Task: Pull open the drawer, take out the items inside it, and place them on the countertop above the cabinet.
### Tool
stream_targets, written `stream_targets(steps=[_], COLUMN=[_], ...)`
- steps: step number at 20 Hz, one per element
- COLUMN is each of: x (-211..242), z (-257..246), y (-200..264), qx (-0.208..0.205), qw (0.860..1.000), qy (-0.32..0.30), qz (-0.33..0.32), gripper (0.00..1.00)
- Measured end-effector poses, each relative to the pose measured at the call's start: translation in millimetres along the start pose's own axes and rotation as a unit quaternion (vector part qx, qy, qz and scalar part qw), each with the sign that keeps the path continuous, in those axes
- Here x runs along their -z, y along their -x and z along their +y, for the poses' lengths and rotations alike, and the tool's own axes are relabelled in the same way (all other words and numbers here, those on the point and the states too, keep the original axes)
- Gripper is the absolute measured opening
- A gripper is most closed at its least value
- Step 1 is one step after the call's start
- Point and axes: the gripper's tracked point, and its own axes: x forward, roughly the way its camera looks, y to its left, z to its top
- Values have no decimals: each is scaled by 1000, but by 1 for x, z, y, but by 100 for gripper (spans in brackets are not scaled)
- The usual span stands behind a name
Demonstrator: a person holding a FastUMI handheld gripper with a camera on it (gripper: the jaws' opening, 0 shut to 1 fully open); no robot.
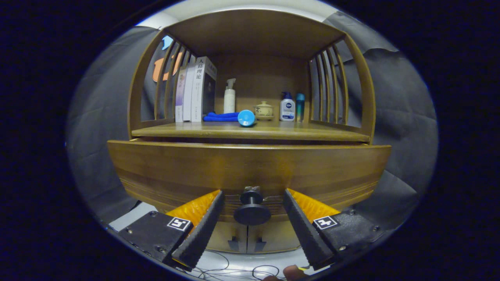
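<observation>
A wooden cabinet has a wide drawer front [250, 168] right ahead of me, with a dark round knob [252, 212] at its lower middle. My gripper [252, 195] is open, its two fingers standing either side of the knob without touching it. The knob sits between the fingers. The drawer's inside is hidden behind its front. Above the drawer lies the wooden countertop [312, 132], roofed by a slatted shelf frame.
On the countertop stand some books [195, 89], a white pump bottle [229, 97], a folded blue cloth [220, 116], a blue round item [246, 117], a small lidded pot [263, 110] and two bottles [291, 106]. Cables [234, 269] lie on the floor below, near two lower cabinet doors [247, 238].
</observation>
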Motion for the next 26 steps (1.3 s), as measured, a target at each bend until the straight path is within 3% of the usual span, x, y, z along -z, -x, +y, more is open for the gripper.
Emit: stream_targets(steps=[16, 20, 26], x=[-15, -11, -26], z=[0, 1, 17], y=[-45, -44, -4], qx=[11, 13, -29], qw=[1000, 1000, 999], qy=[6, 19, 18], qz=[7, 7, -5], gripper=[99, 100, 99])
